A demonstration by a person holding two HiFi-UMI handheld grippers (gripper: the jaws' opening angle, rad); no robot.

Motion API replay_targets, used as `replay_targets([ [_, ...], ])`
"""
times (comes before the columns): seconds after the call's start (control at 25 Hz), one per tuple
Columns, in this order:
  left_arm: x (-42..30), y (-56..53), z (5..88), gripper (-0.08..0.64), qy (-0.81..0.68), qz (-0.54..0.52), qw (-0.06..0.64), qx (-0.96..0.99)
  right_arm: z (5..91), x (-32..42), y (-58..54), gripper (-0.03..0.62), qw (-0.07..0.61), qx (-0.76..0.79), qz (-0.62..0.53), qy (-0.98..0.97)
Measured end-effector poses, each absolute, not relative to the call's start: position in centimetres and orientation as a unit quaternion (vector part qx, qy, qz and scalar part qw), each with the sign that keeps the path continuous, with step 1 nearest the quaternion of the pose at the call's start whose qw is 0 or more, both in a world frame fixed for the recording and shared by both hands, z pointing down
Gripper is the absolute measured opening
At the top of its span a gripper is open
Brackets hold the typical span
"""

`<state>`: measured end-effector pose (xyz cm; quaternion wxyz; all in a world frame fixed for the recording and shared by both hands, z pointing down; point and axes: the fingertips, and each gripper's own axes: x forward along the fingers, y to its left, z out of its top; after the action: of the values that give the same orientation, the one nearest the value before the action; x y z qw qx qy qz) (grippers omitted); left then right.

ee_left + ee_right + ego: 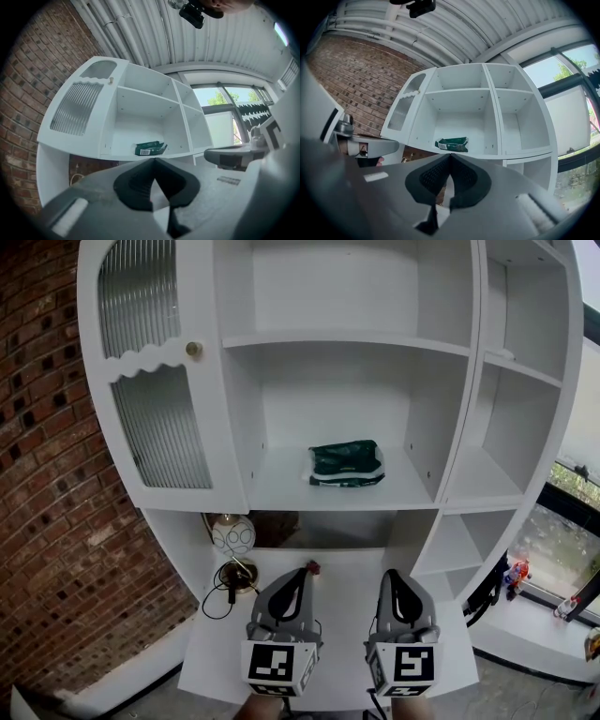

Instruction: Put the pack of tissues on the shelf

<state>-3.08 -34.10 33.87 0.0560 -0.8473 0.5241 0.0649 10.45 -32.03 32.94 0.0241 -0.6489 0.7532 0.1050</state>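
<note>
One pack of tissues (346, 465), two grippers, left gripper (296, 576) and right gripper (391, 579), one white shelf unit (328, 339), one ribbed-glass door (159, 418), one knob (193, 350).
</note>
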Motion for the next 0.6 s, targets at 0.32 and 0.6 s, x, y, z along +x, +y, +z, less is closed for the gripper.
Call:
replay_targets([
  [0.32, -2.3, -34.4, 35.4, 0.008, 0.513, 0.054, 0.04, -0.856, 34.0, 9.6, -32.4, 0.002, 0.014, -0.64, 0.099, 0.762],
  [0.6, -2.2, -34.5, 36.1, 0.008, 0.509, 0.049, 0.03, -0.859, 34.4, 9.9, -32.3, 0.002, 0.009, -0.641, 0.09, 0.763],
])
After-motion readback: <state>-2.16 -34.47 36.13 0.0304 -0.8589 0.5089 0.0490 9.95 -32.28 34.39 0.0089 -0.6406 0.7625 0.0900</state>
